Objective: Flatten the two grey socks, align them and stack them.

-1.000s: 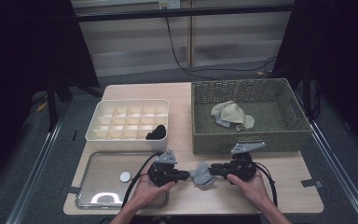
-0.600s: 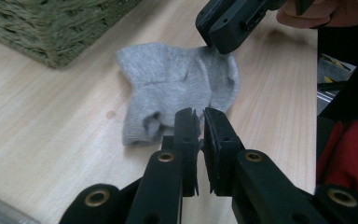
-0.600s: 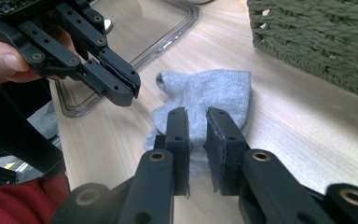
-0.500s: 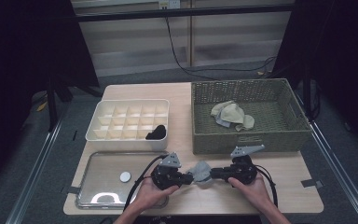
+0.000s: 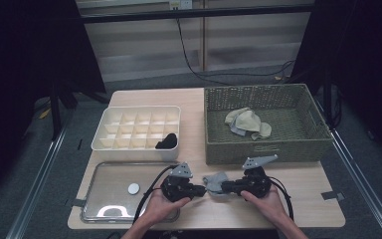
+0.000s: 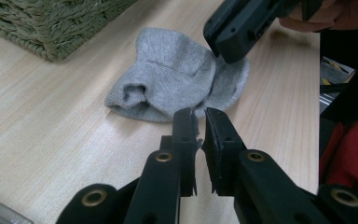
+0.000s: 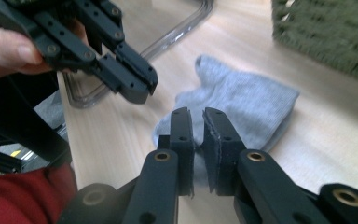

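Sock (image 5: 216, 182), grey, lies bunched on the table (image 5: 303, 196) right between our two grippers, which face each other across it. Left gripper (image 6: 196, 116): jaws nearly closed with a thin gap, tips at the sock's near edge, nothing pinched. Right gripper (image 7: 196, 116): same narrow gap, over the sock's edge, grip unclear. We judge both are lined up to pinch opposite ends.
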